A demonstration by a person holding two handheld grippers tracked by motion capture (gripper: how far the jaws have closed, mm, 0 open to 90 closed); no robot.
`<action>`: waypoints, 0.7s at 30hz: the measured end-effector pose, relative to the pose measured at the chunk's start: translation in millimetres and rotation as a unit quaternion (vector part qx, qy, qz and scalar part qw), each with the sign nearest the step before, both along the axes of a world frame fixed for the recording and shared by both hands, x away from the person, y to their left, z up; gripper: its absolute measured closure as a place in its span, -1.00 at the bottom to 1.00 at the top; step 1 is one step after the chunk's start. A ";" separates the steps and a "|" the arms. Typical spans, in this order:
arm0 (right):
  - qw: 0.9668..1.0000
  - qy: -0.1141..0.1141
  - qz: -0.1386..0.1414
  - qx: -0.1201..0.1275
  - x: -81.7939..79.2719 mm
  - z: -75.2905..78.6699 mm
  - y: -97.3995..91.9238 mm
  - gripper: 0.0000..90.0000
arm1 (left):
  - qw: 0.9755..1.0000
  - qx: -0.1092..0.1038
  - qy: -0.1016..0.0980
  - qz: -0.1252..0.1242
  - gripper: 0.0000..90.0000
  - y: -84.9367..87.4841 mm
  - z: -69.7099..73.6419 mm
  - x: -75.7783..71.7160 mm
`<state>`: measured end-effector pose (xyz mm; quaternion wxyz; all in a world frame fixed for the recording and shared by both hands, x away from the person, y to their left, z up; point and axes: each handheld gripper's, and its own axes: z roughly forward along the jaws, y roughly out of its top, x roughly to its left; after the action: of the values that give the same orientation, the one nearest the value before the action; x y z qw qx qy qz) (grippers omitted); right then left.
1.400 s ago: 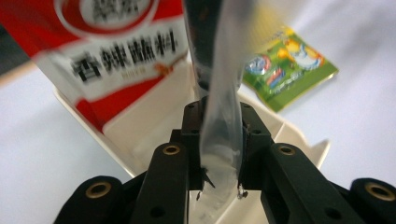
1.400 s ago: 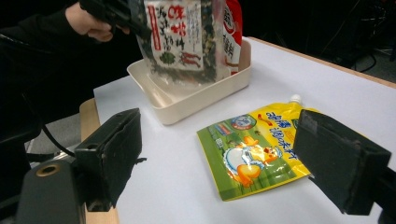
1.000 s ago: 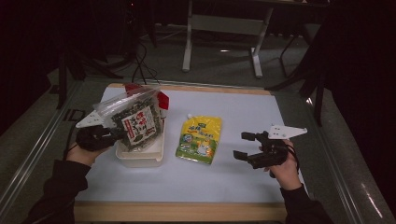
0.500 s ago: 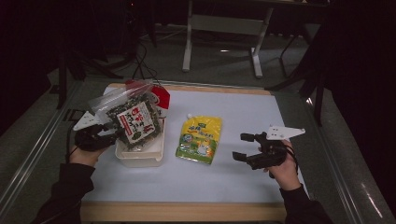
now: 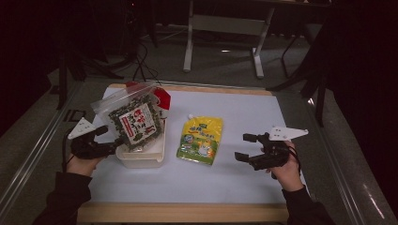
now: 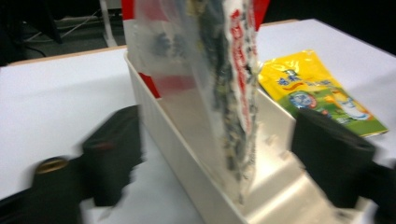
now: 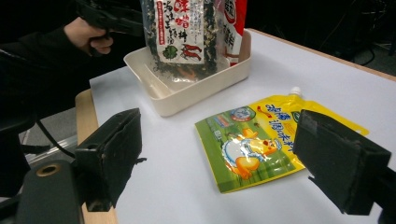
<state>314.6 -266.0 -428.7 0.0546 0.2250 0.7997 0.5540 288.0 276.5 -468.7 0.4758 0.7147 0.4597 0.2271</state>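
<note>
Standing in the tray (image 5: 141,159), the seaweed bag (image 5: 133,123) sits between freshly opened left tongs (image 5: 109,140) (right tongs (image 5: 244,146) agape, empty).

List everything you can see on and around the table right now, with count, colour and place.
seaweed snack bag: 1, clear with dark flakes and a red-white label, standing in the tray
red packet: 1, red and white, behind that bag in the tray
tray: 1, cream, left part of the mat
spout pouch: 1, yellow-green, flat at mat centre
mat: 1, white, on the wooden table
left tool: 1, black, beside the tray, jaws just opened, apart around the bag
right tool: 1, black, open, right of the pouch
</note>
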 end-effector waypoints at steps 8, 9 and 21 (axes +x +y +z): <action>1.000 -0.004 0.001 -0.004 0.5 -1.5 -0.5 -0.62 | 1.000 0.001 -0.005 -0.007 -0.97 -11.8 -1.3 -27.1; 1.000 -0.003 0.003 -0.004 1.1 -1.6 -0.4 -0.60 | 1.000 0.001 -0.004 -0.007 -0.97 -12.9 -1.3 -30.5; 1.000 0.002 0.001 -0.001 5.6 -2.5 -1.3 -0.59 | 0.999 -0.002 -0.017 -0.042 -0.97 -41.1 2.9 -72.9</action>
<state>320.2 -267.3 -431.3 0.0528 0.2256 0.8007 0.5525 215.2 235.5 -465.8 0.4939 0.7284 0.4216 0.2185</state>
